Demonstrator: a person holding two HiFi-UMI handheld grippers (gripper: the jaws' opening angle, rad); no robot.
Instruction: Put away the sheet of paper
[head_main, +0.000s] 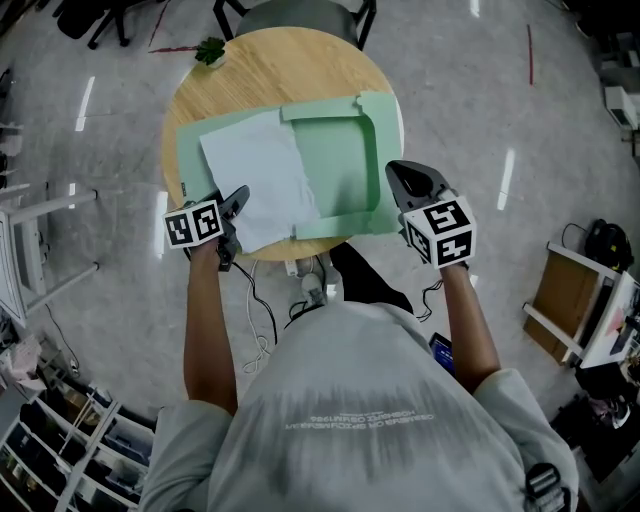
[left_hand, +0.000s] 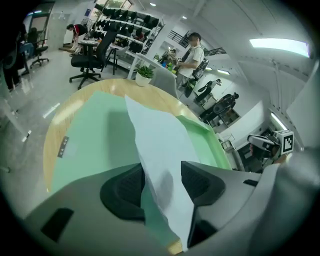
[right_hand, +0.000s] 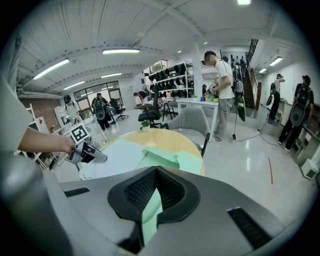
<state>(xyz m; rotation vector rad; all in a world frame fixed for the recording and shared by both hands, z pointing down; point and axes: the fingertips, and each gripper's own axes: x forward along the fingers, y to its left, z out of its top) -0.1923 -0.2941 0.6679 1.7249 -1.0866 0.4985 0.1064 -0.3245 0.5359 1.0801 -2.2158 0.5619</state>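
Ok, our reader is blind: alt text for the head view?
A white sheet of paper lies on an open green folder on a round table. The left tongs stand open at the sheet's near corner; the right tongs pinch the folder's edge.

Free tabletop (head_main: 290, 70) between plant (head_main: 211, 50) and folder (head_main: 350, 150)

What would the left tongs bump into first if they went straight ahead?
The sheet of paper: it already sits between the open left tongs, over the green folder. Depth is hard to judge.
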